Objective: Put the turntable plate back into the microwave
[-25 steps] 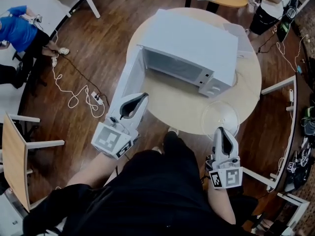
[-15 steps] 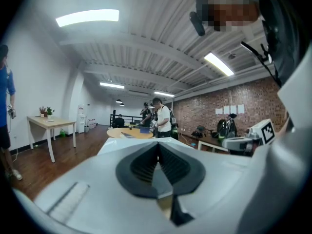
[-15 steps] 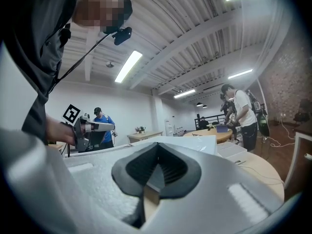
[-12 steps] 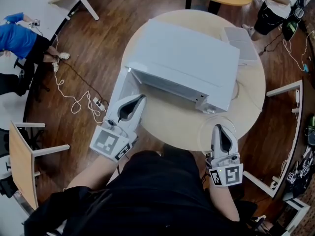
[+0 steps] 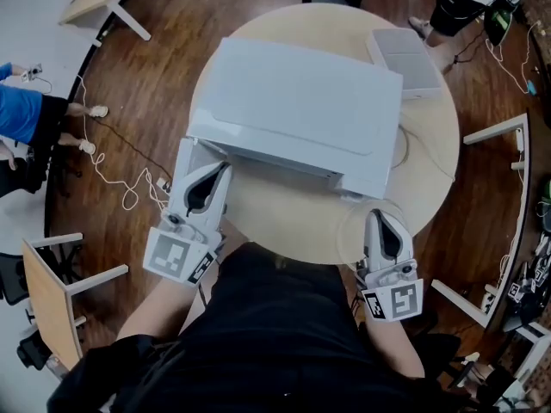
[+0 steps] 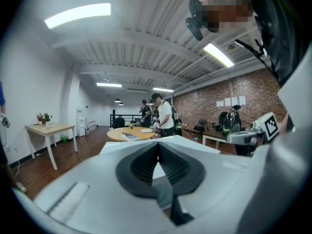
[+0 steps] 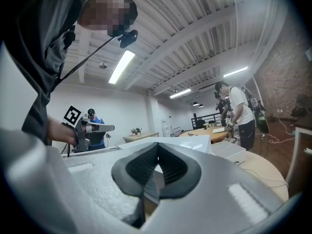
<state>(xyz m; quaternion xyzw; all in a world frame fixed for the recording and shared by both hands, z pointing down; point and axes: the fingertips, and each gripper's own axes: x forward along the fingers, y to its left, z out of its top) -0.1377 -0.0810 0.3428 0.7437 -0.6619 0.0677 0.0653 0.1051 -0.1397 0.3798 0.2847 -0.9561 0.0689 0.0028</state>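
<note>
On the round tabletop [image 5: 284, 218] a white microwave [image 5: 301, 110] stands with its door [image 5: 182, 157] swung open to the left, and the inside of the oven cannot be seen from above. The turntable plate [image 5: 349, 231], a clear glass disc, is outside the microwave: it lies flat at the near edge of the tabletop, just in front of the oven's right front corner. The right gripper [image 5: 377, 215] reaches over the near side of that plate with its jaws pressed together and nothing between them; whether its tip touches the glass cannot be told. The left gripper [image 5: 222, 169] is held over the open door, pointing toward the front left corner of the microwave, and its jaws are also closed tight on nothing. Its own view looks past the closed tips across the white top of the oven to a room with a brick wall. A flat white box [image 5: 406, 57] sits on the far right part of the tabletop, beside the microwave. On the wooden floor to the left a white cord [image 5: 120, 183] trails in loops, and a person in a blue top [image 5: 21, 114] is at the left edge of the head view.
</note>
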